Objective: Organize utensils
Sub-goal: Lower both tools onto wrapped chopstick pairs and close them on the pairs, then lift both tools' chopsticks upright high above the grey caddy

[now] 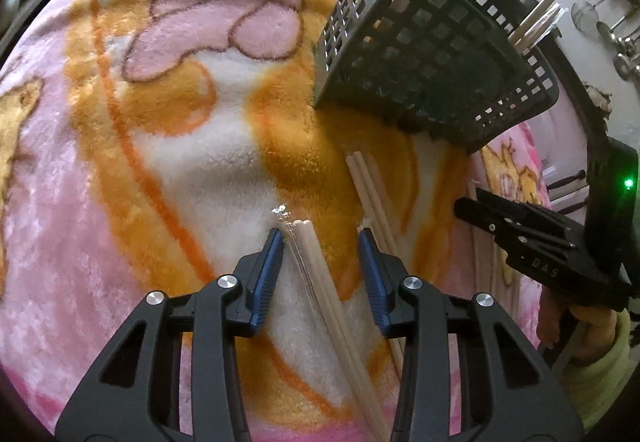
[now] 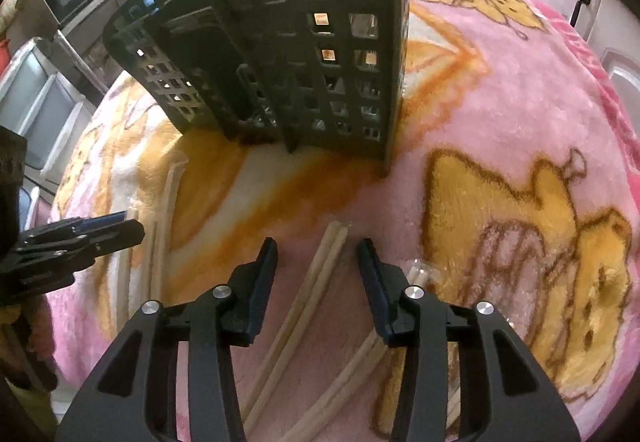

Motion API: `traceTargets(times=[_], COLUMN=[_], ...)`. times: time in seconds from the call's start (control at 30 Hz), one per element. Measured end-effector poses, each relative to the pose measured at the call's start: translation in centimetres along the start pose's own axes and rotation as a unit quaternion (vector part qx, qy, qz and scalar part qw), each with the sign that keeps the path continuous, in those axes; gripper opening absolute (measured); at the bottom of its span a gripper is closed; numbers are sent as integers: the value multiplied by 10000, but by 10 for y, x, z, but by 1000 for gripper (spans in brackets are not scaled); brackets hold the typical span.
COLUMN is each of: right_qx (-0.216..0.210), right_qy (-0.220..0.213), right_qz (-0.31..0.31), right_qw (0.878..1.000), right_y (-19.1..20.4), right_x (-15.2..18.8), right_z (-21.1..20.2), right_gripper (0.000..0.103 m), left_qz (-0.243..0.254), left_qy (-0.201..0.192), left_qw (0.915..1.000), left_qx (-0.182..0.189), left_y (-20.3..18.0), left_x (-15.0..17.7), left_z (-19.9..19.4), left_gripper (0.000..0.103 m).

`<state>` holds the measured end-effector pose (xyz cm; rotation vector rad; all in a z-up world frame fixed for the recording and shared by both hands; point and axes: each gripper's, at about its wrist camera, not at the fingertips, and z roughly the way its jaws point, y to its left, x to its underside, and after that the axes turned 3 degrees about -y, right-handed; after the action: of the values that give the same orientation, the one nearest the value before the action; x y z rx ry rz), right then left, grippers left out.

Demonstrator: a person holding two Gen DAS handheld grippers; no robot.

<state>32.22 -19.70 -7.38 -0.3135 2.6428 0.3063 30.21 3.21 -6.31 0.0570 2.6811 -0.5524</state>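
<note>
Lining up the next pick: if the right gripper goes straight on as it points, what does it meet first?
Most likely the pair of chopsticks lying between the open right gripper, on the blanket. Depth is unclear.

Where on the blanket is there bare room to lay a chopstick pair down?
Free: the wide blanket left of the left gripper, and the stretch right of the black basket past the right gripper. Crowded: below the basket, where chopstick pairs lie between the grippers.

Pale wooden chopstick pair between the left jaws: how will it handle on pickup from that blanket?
The pale wooden chopstick pair looks thin, straight and rigid, so probably light and stiff. Two loose sticks may split or scissor if pinched off-centre. The plush pink and orange blanket lets them sink slightly, so the jaws may catch pile first.
</note>
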Motion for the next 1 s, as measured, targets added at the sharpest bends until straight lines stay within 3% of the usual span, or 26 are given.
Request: traceTargets(times=[0.13, 0.17, 0.23, 0.3, 0.63, 1.0], right_qx=[100, 70, -5, -203, -1079, -1063], right_qy=[-31, -53, -89, -128, -823, -1571], right_qz=[-77, -47, 49, 227, 404, 36], right_qw=[9999, 10000, 9999, 9995, 9899, 9818], right_y=[2, 1, -3, -9, -13, 8], right_x=[-3, -3, -4, -5, -4, 3], right_z=[2, 1, 1, -1, -36, -71], right_gripper=[24, 23, 10, 7, 6, 6], left_qz=[105, 136, 111, 25, -114, 730], left_qy=[74, 101, 115, 70, -492, -1682], left_qw=[9998, 9997, 9996, 9998, 9986, 9830], left_qx=[-145, -175, -216, -190, 134, -133], left_y=[-2, -3, 0, 4, 11, -45], left_x=[-5, -6, -8, -8, 0, -2], left_z=[5, 5, 5, 6, -25, -85], left_gripper=[20, 18, 11, 7, 3, 1])
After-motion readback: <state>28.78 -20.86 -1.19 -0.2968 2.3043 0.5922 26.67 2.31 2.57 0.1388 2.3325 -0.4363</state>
